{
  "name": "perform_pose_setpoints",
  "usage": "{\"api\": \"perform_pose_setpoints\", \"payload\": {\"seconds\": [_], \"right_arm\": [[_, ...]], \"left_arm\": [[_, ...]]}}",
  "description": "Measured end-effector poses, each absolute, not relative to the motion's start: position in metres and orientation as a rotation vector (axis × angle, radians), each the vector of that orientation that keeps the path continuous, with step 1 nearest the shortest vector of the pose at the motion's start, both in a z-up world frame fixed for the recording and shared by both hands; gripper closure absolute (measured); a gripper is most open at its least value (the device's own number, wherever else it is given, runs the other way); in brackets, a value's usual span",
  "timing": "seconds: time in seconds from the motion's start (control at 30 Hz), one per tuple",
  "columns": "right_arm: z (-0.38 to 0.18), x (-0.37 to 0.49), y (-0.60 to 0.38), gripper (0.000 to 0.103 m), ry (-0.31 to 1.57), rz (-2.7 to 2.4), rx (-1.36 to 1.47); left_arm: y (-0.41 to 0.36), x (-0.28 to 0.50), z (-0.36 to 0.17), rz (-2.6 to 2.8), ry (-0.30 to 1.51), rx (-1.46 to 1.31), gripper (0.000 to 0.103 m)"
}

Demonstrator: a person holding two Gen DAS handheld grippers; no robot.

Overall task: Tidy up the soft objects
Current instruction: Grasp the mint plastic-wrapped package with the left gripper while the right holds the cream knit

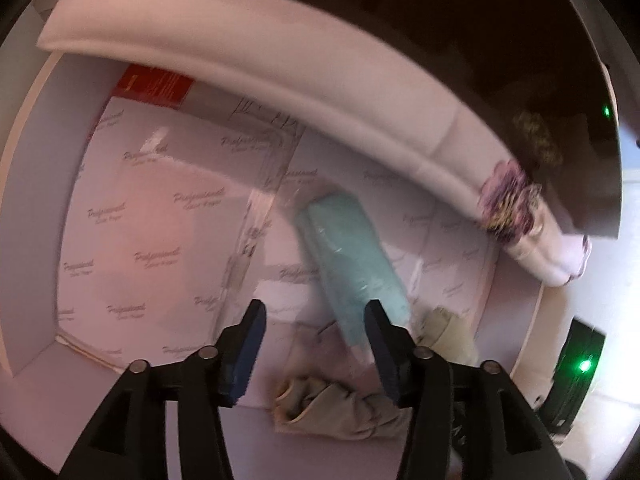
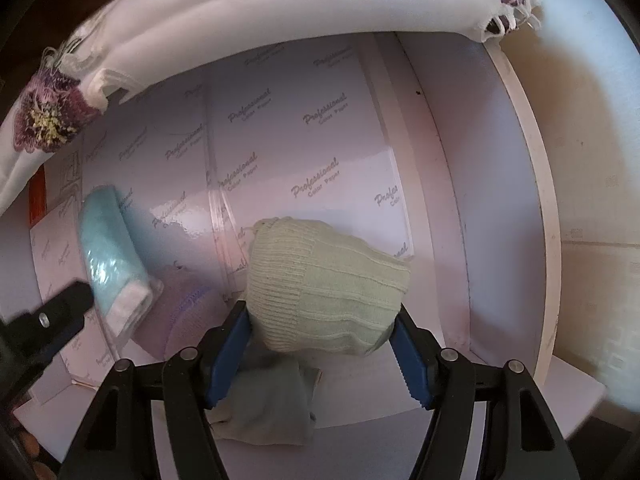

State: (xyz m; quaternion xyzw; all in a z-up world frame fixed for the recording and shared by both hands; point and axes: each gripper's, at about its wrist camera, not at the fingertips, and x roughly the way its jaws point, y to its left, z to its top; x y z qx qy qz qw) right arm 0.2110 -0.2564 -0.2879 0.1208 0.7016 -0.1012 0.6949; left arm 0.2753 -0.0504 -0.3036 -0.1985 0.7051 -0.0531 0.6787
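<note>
A home: paper-lined white drawer (image 2: 508, 216), flower-embroidered cloth (image 2: 280, 12) over its edge.

A: Where is there room inside the white drawer (image 2: 520, 184) lined with printed paper?

B: The far half of the lined floor lies bare, on the left side especially. A gripper could come down there.

A: What blocks the way?

B: The folded white cloth with embroidered purple flowers (image 1: 280, 56) drapes along the far rim. The pale blue packet in clear wrap (image 1: 352, 256) lies slanted mid-floor. Crumpled beige fabric (image 1: 332, 404) crowds the near edge, perhaps two pieces; the blur hides it.

A: And on the right?

B: The cream ribbed knit bundle (image 2: 324, 284) fills the space between the right gripper (image 2: 320, 340) jaws, and grey cloth (image 2: 268, 404) lies beneath. A narrow bare strip runs along the right wall.
</note>
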Motion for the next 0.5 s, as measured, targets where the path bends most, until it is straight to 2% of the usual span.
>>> {"api": "perform_pose_setpoints", "payload": {"seconds": [0.1,0.2,0.5], "right_arm": [[-0.292,0.212,-0.253,0.034,1.567,-0.224,0.277],[-0.293,0.212,-0.254,0.034,1.567,-0.226,0.28],[-0.291,0.214,-0.254,0.034,1.572,-0.21,0.275]], "left_arm": [[-0.054,0.281,-0.3,-0.123,1.571,-0.474,0.047],[-0.055,0.283,-0.302,-0.108,1.582,-0.495,0.04],[-0.077,0.297,-0.315,-0.063,1.623,-0.41,0.04]]}}
